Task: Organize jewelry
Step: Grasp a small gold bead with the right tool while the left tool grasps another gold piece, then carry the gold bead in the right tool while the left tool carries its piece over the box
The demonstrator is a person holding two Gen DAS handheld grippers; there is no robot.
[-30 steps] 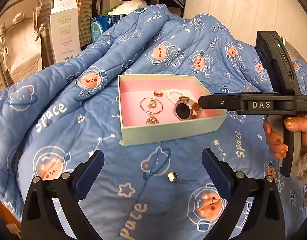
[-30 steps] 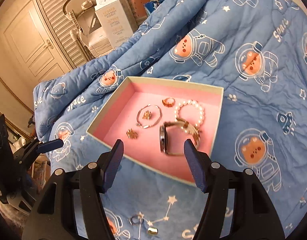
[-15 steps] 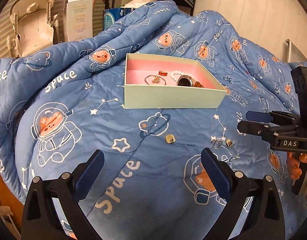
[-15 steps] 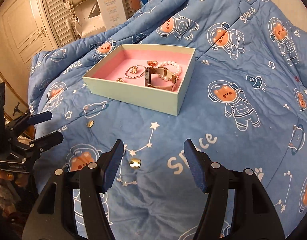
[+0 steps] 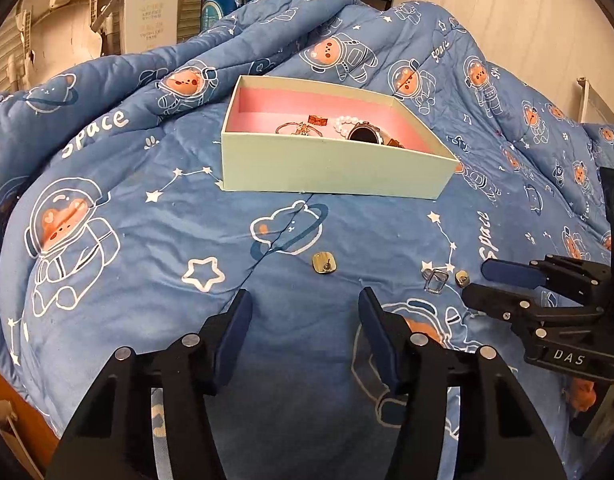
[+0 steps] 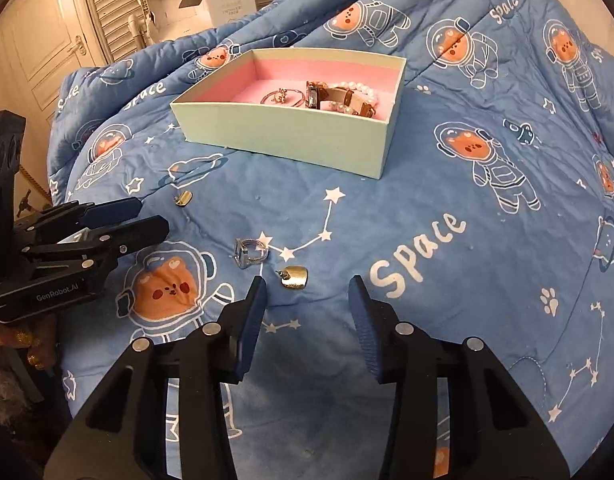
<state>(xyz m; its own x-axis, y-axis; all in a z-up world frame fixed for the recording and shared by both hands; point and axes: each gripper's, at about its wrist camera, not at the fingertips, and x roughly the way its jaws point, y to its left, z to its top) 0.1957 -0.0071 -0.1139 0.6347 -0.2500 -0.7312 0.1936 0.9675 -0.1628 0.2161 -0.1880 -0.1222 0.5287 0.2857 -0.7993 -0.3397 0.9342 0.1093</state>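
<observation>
Both grippers' fingers are being closed, half open, with nothing held. A gold earring [image 6: 294, 277] is seen just ahead of the right gripper [image 6: 305, 312]; another [image 5: 325, 262] lies ahead of the left gripper [image 5: 305, 320]. The silver ring [image 6: 249, 253] lies on the blanket [image 6: 427, 200], near the jewelry box [image 5: 335, 164]. The watch's dark face [image 5: 365, 135] is shown only in the left view.

A soft quilted cloth blanket [image 6: 447, 184] bears a matt cardboard box [image 6: 291, 136] and shiny metal earrings [image 6: 295, 278].

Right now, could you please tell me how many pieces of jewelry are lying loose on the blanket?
3: a gold earring at the right hand-held gripper, a silver ring beside it, and another gold earring toward the box.
</observation>
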